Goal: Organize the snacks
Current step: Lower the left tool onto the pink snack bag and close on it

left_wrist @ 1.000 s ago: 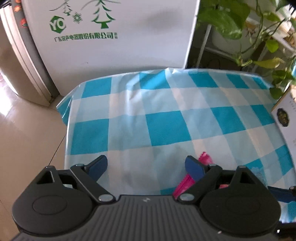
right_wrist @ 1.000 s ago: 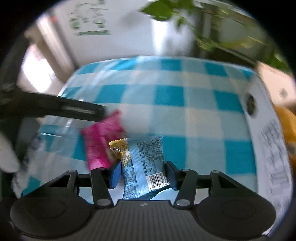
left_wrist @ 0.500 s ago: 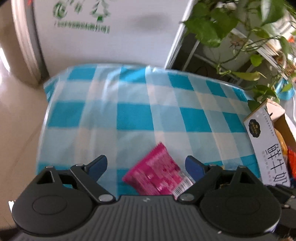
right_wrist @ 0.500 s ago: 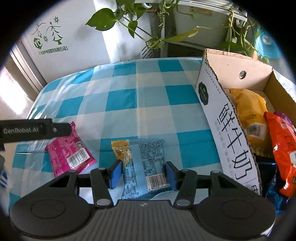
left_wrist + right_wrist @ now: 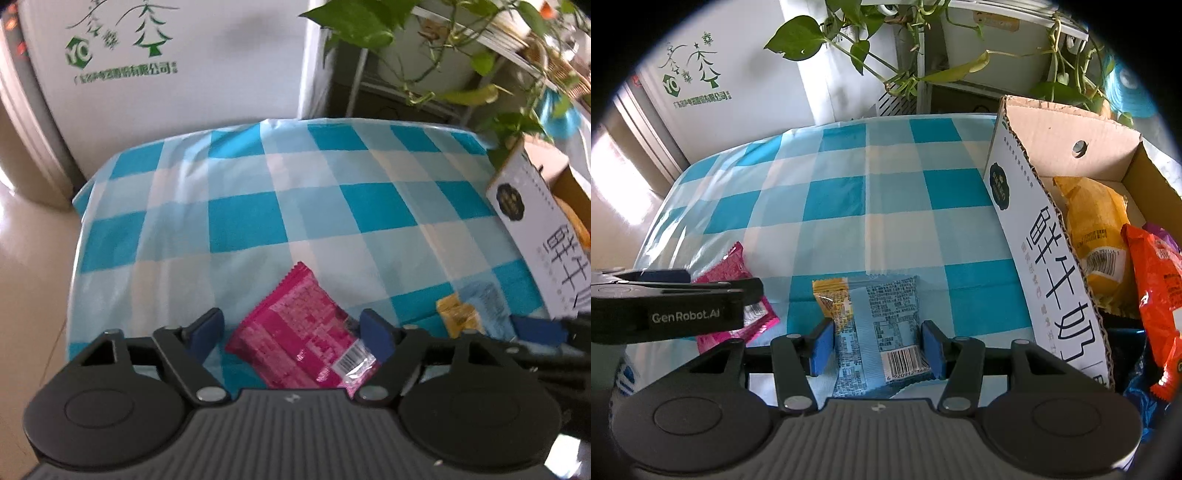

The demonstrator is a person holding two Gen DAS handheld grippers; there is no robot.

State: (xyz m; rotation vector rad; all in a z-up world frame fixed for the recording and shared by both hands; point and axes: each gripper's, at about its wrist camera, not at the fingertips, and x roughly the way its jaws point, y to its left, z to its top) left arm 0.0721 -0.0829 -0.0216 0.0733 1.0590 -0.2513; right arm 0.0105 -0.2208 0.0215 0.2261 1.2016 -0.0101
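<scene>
Blue-and-white checked cloth (image 5: pixel 258 206) covers the table, with a white printed panel (image 5: pixel 166 66) and leafy plant (image 5: pixel 443 44) behind. From the left wrist view, the left gripper (image 5: pixel 293 330) has its jaws apart, either side of a pink snack packet (image 5: pixel 295 339) lying flat on the cloth. From the right wrist view, the right gripper (image 5: pixel 877 349) has its jaws against both sides of a light blue snack packet (image 5: pixel 879 325) on the cloth. Just right stands an open cardboard box (image 5: pixel 1034 236) holding a yellow packet (image 5: pixel 1097 229) and an orange packet (image 5: pixel 1156 295).
</scene>
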